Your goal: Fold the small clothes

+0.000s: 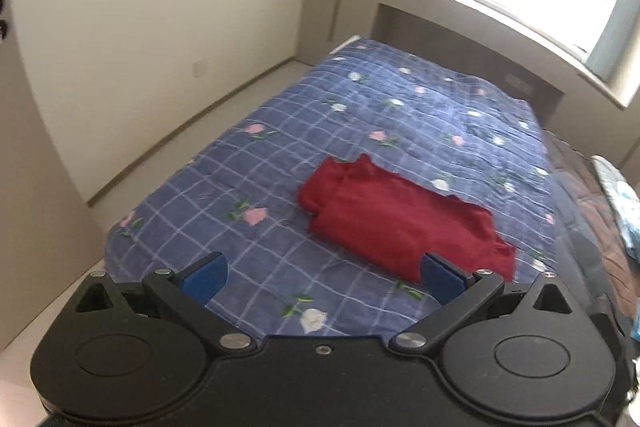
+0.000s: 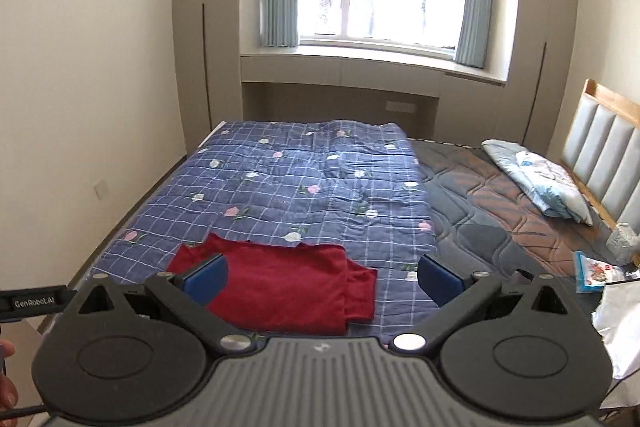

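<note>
A black bar (image 2: 34,303) seemingly reads "GenRobot.AI".

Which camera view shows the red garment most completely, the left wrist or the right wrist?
The left wrist view. There the red garment lies folded on the blue quilt almost whole; only a near corner hides behind a finger of the left gripper. In the right wrist view the garment is partly covered by the right gripper.

A bed (image 2: 460,227) carries a blue checked quilt (image 2: 300,195), folded red garment (image 2: 280,287) and pillow (image 2: 540,179).
</note>
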`<state>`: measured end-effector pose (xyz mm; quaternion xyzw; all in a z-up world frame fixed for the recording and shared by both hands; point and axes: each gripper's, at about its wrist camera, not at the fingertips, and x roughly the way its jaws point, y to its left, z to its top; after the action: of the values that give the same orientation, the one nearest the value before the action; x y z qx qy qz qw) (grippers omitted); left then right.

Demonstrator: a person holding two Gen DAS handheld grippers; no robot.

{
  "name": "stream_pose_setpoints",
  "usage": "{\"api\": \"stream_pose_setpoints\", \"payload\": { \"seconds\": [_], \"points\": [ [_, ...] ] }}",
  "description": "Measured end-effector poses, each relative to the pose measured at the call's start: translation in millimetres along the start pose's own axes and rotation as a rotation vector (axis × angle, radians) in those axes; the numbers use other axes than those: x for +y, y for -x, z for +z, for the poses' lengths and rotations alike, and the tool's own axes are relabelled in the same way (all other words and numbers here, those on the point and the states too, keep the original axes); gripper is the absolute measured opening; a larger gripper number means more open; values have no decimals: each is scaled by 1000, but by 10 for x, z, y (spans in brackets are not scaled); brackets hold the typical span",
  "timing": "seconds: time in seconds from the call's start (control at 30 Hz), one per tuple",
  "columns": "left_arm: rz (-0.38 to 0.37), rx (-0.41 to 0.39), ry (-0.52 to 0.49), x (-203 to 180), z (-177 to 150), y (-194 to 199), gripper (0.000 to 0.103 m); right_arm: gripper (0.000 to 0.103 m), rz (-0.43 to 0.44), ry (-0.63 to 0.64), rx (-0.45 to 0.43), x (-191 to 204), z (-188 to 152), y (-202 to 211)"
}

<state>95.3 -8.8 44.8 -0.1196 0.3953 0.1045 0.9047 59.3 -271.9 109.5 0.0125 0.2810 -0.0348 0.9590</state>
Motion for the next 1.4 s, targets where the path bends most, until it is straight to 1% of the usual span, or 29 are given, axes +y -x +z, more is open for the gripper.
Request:
{"api": "stream_pose_setpoints", "payload": {
  "seconds": [0.2, 0.33, 0.53, 0.67, 0.8, 0.87, 0.97, 1.03, 1.1, 1.17, 1.23, 1.3, 1.4],
  "points": [
    [52, 49, 5, 36, 139, -144, 102, 103, 34, 24, 54, 141, 133, -333],
    [51, 107, 27, 96, 210, -398, 102, 103, 49, 39, 98, 271, 175, -692],
    [67, 185, 27, 142, 407, -1018, 102, 103, 48, 62, 196, 531, 269, -1436],
    [62, 241, 20, 168, 628, -1477, 102, 103, 21, 102, 261, 775, 385, -1965],
    [52, 301, -6, 173, 880, -1999, 102, 103, -2, 96, 308, 980, 483, -2473],
    [41, 326, -30, 152, 977, -2271, 102, 103, -16, 90, 345, 1064, 459, -2767],
    [34, 366, -80, 100, 1113, -2685, 102, 103, -15, 79, 408, 1128, 369, -3160],
    [27, 383, -116, 47, 1185, -2926, 102, 103, -19, 98, 438, 1187, 314, -3365],
    [6, 400, -156, -19, 1252, -3131, 102, 103, -15, 154, 430, 1264, 253, -3487],
    [-23, 395, -176, -70, 1318, -3247, 102, 103, -28, 220, 418, 1327, 191, -3576],
    [-30, 375, -167, -99, 1352, -3313, 102, 103, -41, 273, 403, 1382, 122, -3653],
    [-38, 380, -154, -121, 1353, -3390, 102, 103, -44, 308, 395, 1404, 44, -3740],
    [-34, 390, -121, -118, 1297, -3509, 102, 103, -32, 332, 406, 1412, -124, -3938]
  ]
}}
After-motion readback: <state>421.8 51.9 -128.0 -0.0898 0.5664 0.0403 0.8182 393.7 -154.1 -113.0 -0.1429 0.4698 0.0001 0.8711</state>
